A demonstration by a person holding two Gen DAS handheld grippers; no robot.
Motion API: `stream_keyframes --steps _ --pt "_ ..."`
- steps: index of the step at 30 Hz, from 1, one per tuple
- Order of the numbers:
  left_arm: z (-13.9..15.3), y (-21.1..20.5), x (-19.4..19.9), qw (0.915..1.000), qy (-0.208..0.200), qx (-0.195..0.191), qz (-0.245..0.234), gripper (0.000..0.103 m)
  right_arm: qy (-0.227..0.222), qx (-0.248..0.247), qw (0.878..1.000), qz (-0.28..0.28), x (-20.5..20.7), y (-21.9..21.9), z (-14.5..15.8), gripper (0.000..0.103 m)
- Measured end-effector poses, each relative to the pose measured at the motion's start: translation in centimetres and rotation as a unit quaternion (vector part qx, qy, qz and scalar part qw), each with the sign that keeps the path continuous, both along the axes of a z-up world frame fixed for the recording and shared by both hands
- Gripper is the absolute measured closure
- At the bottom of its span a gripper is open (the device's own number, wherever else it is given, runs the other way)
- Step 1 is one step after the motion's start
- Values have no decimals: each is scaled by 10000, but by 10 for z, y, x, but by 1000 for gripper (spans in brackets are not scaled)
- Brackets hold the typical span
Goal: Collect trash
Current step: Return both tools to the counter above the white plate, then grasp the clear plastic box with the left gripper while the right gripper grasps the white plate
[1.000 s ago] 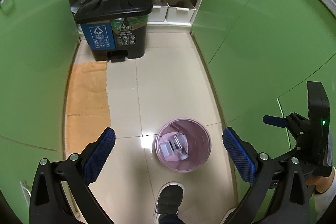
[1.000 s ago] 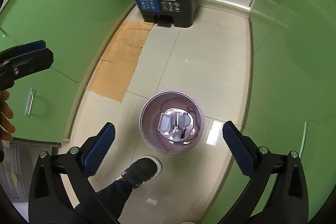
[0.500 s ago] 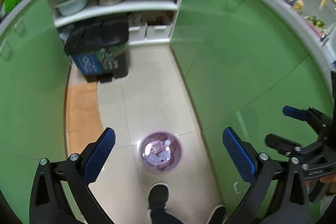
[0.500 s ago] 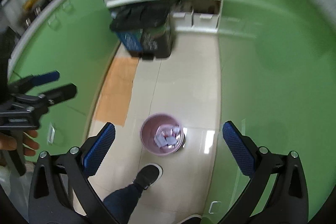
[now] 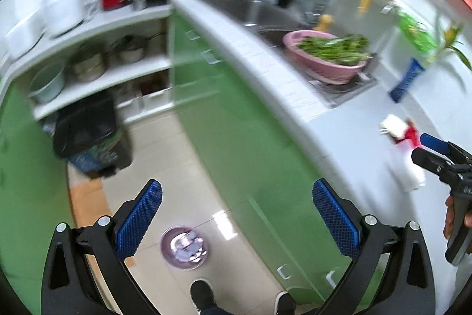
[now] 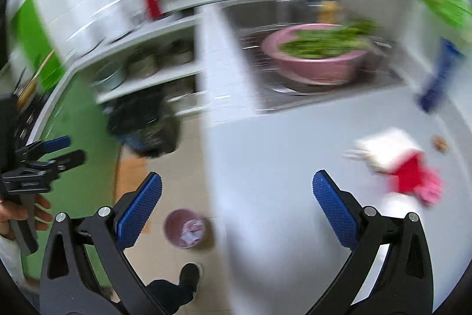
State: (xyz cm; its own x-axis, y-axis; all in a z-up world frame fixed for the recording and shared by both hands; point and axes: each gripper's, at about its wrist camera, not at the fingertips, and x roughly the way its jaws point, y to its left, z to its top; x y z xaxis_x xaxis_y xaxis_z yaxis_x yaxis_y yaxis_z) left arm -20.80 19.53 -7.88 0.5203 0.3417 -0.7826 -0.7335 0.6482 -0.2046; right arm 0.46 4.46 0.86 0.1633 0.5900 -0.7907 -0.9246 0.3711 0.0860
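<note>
A small pink waste bin with crumpled white trash in it stands on the floor far below; it also shows in the right wrist view. On the white counter lies blurred trash: a white and red carton with a pink scrap, also in the left wrist view. My left gripper is open and empty, high over the floor. My right gripper is open and empty above the counter edge, left of the carton.
A pink basin of greens sits in the sink. A blue bottle stands by it. Green cabinet fronts line the aisle. A black pedal bin stands under shelves with pots. A shoe is on the floor.
Both grippers have risen from just above the pink bin to counter height and tilted up. The counter, sink and carton have come into view. Both stay open.
</note>
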Motion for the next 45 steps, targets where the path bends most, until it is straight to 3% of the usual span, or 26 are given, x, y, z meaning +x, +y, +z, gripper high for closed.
stream_keyframes --steps 8,15,21,28,35,44,45 --pt "47 -32 98 9928 -100 156 -1183 5 -100 -108 9859 -1665 112 -106 26 3" --pt "64 -61 165 9808 0 190 -1941 5 20 -196 9740 -2257 144 -154 26 3" --pt "48 -89 216 9730 248 0 -2293 5 97 -195 9692 -2454 159 -176 23 3" --pt "7 -105 267 9713 544 -512 -2257 5 192 -260 9696 -2424 169 -189 10 3" --pt "-24 -110 312 9749 712 -1144 -1775 5 327 -359 9700 -2381 175 -202 -6 3" --pt "-44 -117 334 9801 713 -1449 -1157 6 440 -399 9717 -2286 179 -209 -18 3" --pt "-45 -117 335 9805 747 -1427 -1128 12 449 -396 9720 -2271 179 -209 -18 3"
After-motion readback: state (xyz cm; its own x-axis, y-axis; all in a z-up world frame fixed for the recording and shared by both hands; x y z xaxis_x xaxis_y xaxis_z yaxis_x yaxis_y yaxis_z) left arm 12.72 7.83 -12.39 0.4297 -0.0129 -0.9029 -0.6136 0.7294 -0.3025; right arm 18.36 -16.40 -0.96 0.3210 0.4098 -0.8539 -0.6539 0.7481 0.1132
